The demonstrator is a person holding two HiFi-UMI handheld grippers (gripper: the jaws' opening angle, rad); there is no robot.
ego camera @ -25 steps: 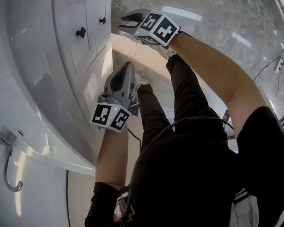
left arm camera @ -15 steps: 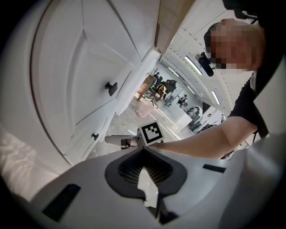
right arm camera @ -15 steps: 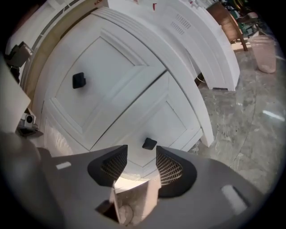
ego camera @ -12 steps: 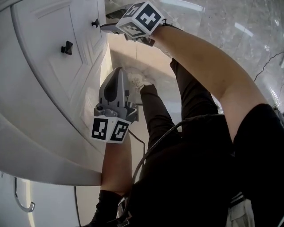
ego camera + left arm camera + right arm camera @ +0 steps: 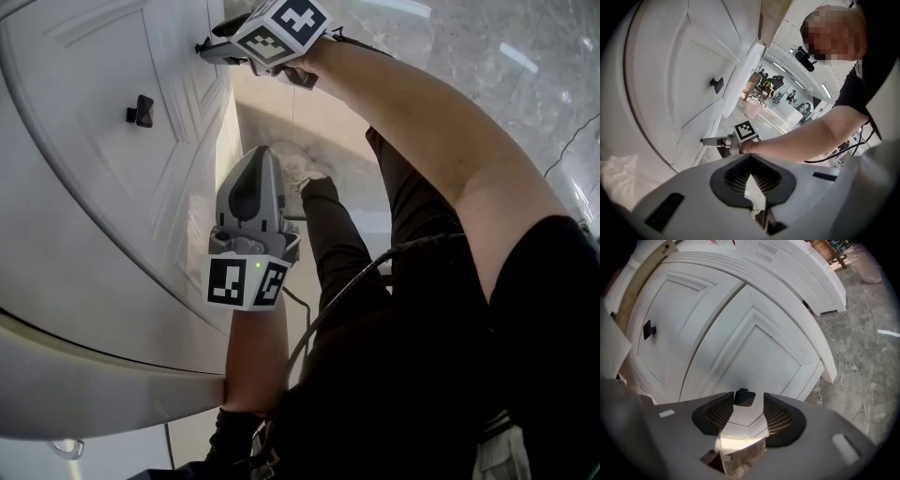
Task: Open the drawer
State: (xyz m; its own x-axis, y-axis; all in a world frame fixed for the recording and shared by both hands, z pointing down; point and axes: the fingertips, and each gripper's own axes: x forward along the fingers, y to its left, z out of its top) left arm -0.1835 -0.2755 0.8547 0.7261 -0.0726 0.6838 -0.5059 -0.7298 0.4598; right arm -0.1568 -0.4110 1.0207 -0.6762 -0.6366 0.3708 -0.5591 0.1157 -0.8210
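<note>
Where the person's dark-clothed body fills the lower right of the head view, much is cut off. The cabinet's top and base both run out of frame.

- Left gripper (image 5: 265,155): one, held low beside the cabinet face. Its jaws are clenched tip to tip on nothing. Its tip overlaps a pale shoe (image 5: 298,173), and contact cannot be read.
- Marker cubes: two, one on each gripper.
- White cabinet (image 5: 84,216): one, with two panelled fronts side by side, both shut flush.
- Knobs: two, small, dark and square, one per front. The nearer knob (image 5: 141,111) stands free.
- Drawer front (image 5: 759,352): the farther panel, white with raised moulding. Its knob (image 5: 744,398) is hidden behind the gripper in the head view and plain only in the right gripper view.
- Right gripper (image 5: 212,42): one, jaws released and just opened wide. The drawer front's knob sits between the pads — a clear gap on one side, close against the other, touch not readable.
- Grey marbled floor (image 5: 487,66): beyond.
- Distant hall in the left gripper view: too small to itemise.
</note>
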